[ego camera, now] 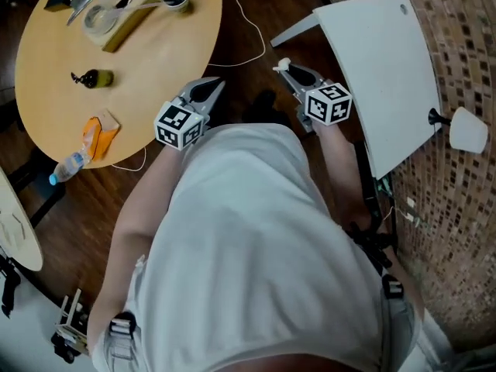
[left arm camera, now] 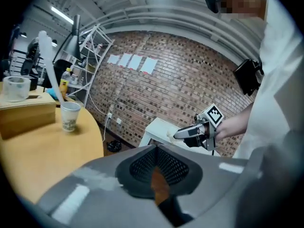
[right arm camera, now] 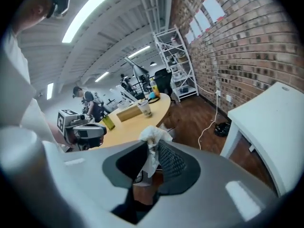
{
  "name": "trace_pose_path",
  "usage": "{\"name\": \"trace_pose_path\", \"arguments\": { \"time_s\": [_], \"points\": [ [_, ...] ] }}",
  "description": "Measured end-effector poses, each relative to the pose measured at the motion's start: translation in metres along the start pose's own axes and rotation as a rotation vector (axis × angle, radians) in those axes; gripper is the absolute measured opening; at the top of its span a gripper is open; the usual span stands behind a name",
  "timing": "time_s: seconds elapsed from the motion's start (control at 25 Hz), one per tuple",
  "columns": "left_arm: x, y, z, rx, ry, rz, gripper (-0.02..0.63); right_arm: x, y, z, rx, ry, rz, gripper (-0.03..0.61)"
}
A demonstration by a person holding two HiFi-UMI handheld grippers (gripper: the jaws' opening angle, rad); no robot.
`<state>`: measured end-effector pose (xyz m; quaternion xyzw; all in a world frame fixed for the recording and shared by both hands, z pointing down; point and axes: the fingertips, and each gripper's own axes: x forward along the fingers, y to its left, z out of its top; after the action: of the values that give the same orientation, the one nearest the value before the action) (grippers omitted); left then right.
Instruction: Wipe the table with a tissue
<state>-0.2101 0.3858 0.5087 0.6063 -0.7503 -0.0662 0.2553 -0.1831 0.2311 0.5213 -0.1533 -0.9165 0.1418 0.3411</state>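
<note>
Gripping the tissue (right arm camera: 153,133) in clenched jaws, the right gripper (right arm camera: 153,144) hangs mid-frame off the round table (ego camera: 139,99) at upper left; little wad shows, so prob. tips scrape or tissue slips; left gripper (left arm camera: 156,148) clenched, empty.

Ceiling strips (right arm camera: 88,11) overhead light the room and blow out to pure white in the right gripper view. Head view: even, soft light; pale counter (ego camera: 116,68) bright, wood floor (ego camera: 93,208) dim, short faint shadows under small items. Both gripper views: strong fisheye bend, black corners, brick wall (left arm camera: 190,84) courses curved. Bodies of left tool (left arm camera: 156,148) and right tool (right arm camera: 151,146) smeared, out of focus. Tissue (right arm camera: 153,134) bright white.
</note>
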Motion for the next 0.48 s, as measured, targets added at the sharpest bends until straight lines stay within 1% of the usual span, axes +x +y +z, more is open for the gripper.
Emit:
{"name": "trace_pose_path", "arguments": {
  "time_s": [0.08, 0.28, 0.4, 0.48],
  "points": [
    [0.018, -0.012, 0.003, 0.026, 0.034, -0.037, 0.006, -0.017, -0.017, -0.009, 0.042, -0.025, -0.037, 0.083],
    [0.071, -0.047, 0.008, 0.043, 0.085, -0.09, 0.006, -0.067, -0.062, -0.038, 0.147, -0.065, -0.108, 0.083],
    [0.103, -0.066, 0.015, 0.062, 0.104, -0.115, 0.006, -0.092, -0.086, -0.044, 0.17, -0.101, -0.134, 0.083],
    [0.13, -0.086, 0.016, 0.068, 0.125, -0.148, 0.006, -0.119, -0.105, -0.05, 0.188, -0.126, -0.17, 0.083]
  ]
}}
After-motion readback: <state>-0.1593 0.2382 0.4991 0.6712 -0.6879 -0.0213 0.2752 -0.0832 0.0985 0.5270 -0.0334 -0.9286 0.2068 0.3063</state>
